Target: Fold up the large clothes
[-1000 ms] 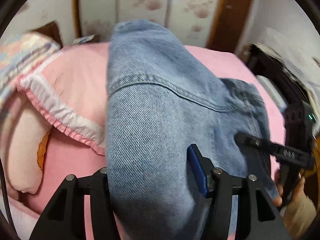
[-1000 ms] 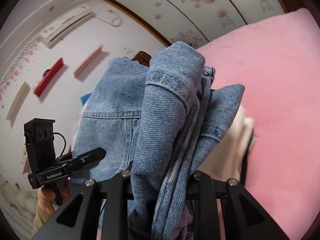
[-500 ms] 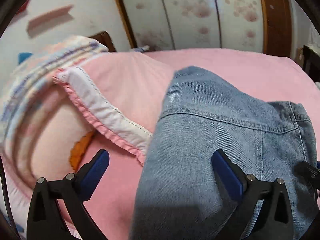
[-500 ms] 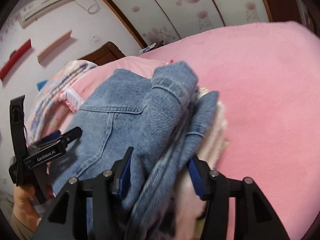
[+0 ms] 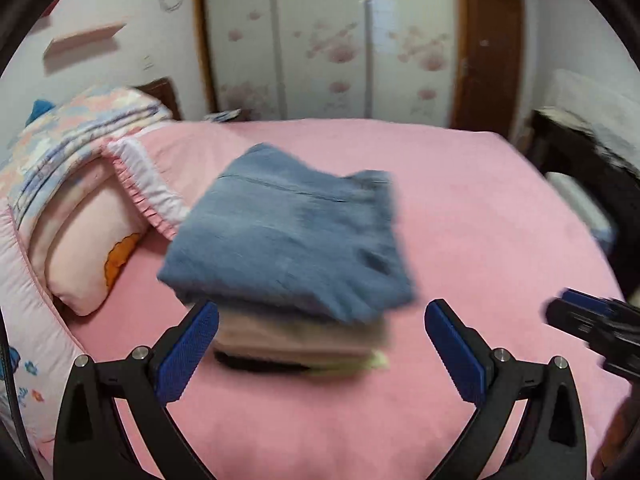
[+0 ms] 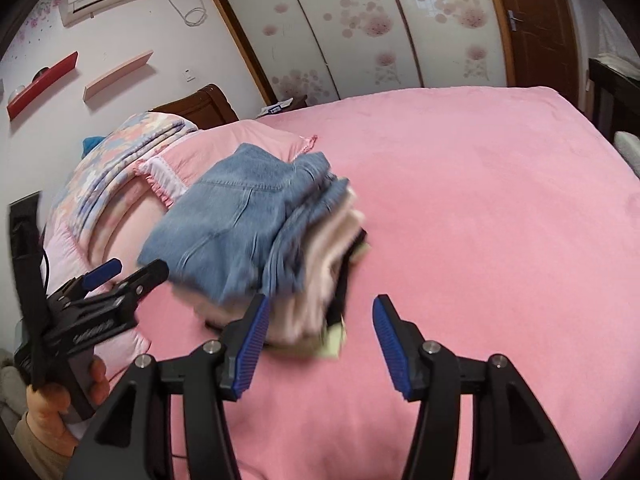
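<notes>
The folded blue denim garment lies on top of a stack of folded clothes, pale pink with dark and yellowish layers below, on the pink bed. My left gripper is open and empty, just in front of the stack. In the right wrist view the denim tops the same stack. My right gripper is open and empty, close to the stack's near corner. The left gripper also shows there at the left.
A pink pillow and a folded floral quilt lie left of the stack. A frilled pink pillowcase touches the denim's far side. Wardrobe doors stand behind the bed. Dark furniture stands at the right.
Both grippers let go of the denim garment and drew back. The garment now rests on the stack. Both sets of jaws opened wide.
</notes>
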Demonstrator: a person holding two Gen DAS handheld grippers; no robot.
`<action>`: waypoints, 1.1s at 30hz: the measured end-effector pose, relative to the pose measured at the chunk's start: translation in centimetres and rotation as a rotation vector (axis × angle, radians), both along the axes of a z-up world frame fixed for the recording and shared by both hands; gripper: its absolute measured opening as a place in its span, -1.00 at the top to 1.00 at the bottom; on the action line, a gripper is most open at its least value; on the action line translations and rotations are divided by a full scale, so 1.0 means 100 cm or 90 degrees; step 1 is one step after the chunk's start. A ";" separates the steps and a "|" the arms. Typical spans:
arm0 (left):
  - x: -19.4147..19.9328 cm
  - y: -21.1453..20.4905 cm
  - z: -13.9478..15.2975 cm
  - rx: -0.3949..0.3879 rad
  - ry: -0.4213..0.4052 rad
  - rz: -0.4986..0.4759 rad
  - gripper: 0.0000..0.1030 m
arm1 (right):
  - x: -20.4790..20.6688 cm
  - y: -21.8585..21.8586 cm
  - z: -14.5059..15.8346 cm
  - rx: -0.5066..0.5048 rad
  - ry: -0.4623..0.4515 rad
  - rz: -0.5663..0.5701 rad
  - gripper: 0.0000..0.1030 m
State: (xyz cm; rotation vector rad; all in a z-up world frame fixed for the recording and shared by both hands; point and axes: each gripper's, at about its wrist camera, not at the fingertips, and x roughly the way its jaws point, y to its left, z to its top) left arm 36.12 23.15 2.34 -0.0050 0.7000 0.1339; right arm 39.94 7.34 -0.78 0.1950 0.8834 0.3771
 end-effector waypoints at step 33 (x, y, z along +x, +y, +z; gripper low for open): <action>-0.290 -0.221 0.017 -0.074 -0.007 -0.039 -0.99 | -0.308 -0.136 0.057 -0.084 -0.083 -0.097 -0.37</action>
